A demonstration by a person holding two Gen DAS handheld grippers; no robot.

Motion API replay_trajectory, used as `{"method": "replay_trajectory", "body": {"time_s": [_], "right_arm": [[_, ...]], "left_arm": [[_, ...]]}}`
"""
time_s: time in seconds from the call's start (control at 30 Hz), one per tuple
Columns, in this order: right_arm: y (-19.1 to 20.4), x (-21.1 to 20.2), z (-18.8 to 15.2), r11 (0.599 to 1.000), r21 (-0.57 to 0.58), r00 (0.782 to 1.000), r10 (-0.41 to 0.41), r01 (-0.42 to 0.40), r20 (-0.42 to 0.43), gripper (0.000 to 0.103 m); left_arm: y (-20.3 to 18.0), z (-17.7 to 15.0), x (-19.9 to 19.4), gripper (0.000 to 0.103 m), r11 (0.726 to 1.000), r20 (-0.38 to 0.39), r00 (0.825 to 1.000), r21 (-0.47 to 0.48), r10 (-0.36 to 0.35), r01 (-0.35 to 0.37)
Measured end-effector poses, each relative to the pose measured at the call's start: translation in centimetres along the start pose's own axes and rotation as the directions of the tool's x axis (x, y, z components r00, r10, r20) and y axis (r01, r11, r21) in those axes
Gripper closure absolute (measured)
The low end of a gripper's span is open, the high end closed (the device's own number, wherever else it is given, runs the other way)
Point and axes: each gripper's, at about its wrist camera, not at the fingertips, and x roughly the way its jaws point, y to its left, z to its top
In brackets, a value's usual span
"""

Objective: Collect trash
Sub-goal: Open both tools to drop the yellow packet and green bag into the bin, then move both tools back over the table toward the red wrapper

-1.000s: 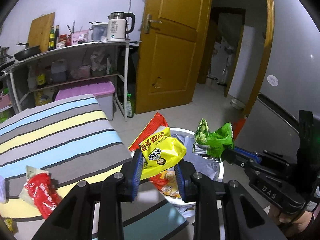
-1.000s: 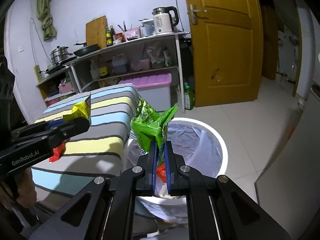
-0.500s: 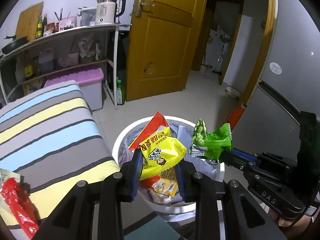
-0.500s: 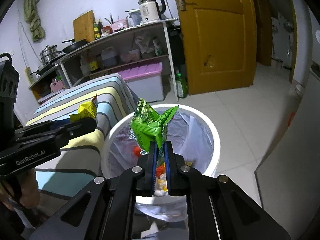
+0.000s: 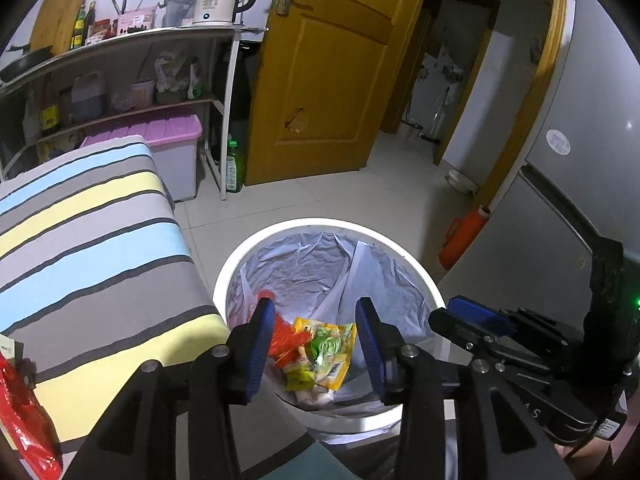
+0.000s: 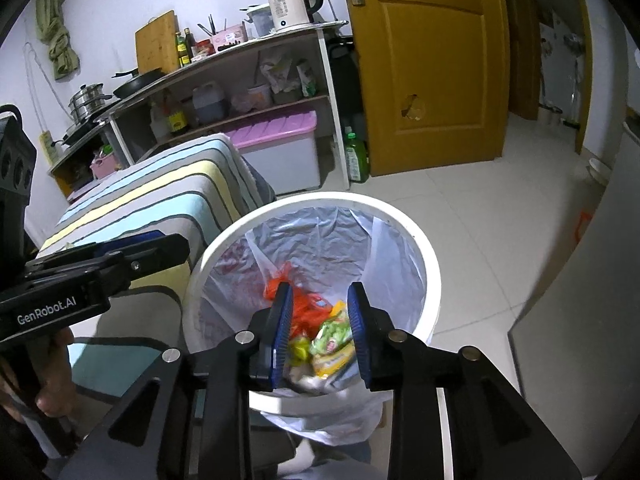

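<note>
Left gripper [image 5: 316, 344]: spread, nothing between its pads; its jaws have just been opening, above the bin.
Right gripper [image 6: 319, 330]: spread too, empty; its jaws have just been opening, over the same bin.
Bin [image 5: 240, 264]: white and round, lined with a thin clear bag, standing on the floor just beside the worktop's edge.
In the bin: a yellow packet [image 5: 326, 354], a green packet [image 6: 332, 334] and red wrappers [image 6: 304, 310], all lying low on the bottom.
Left on the worktop: a red wrapper [image 5: 24, 412] on the striped cloth [image 5: 100, 264], far from the bin, at the view's left border.
Risk, liner: the bag hangs loose over the rim near the grippers; I think a finger that dips lower can catch it and drag it out.
Risk, bin: it looks light and nearly empty, so a knock from a gripper turning back to the worktop may tip or push it.
Risk, next pick: the red wrapper is flat and slippery; a pinch on one edge only may lose it before the bin.
</note>
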Motion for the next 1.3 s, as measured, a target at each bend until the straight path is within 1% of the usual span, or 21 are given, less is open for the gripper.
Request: {"method": "replay_trajectory", "body": {"time_s": [0.2, 0.5, 0.63, 0.87, 1.07, 1.3], "right_arm": [[1.4, -1.9, 0.5, 0.999, -0.036, 0.999, 0.006, -0.004, 0.053, 0.074], [4.5, -4.2, 1.0, 0.995, -0.096, 0.994, 0.044, -0.035, 0.097, 0.074], [6.3, -5.3, 1.1, 0.990, -0.130, 0.991, 0.070, -0.055, 0.115, 0.074], [9.5, -6.9, 0.8, 0.978, -0.191, 0.984, 0.115, -0.088, 0.137, 0.073], [11.7, -8.0, 0.1, 0.964, -0.240, 0.977, 0.155, -0.117, 0.144, 0.069], [14.1, -8.5, -0.7, 0.947, -0.287, 0.971, 0.193, -0.146, 0.141, 0.068]], "left_arm": [[0.4, -0.2, -1.8, 0.062, 1.000, 0.031, 1.000, -0.020, 0.001, 0.000], [1.5, -1.0, -7.1, 0.062, 0.998, 0.119, 0.992, -0.046, 0.044, -0.038], [1.9, -1.8, -9.9, 0.061, 0.996, 0.165, 0.984, -0.053, 0.073, -0.065], [3.1, -3.3, -14.0, 0.061, 0.991, 0.221, 0.967, -0.083, 0.123, -0.107], [4.0, -4.6, -16.9, 0.061, 0.984, 0.253, 0.952, -0.101, 0.171, -0.150], [5.4, -6.3, -19.5, 0.061, 0.973, 0.276, 0.935, -0.127, 0.221, -0.193]]}}
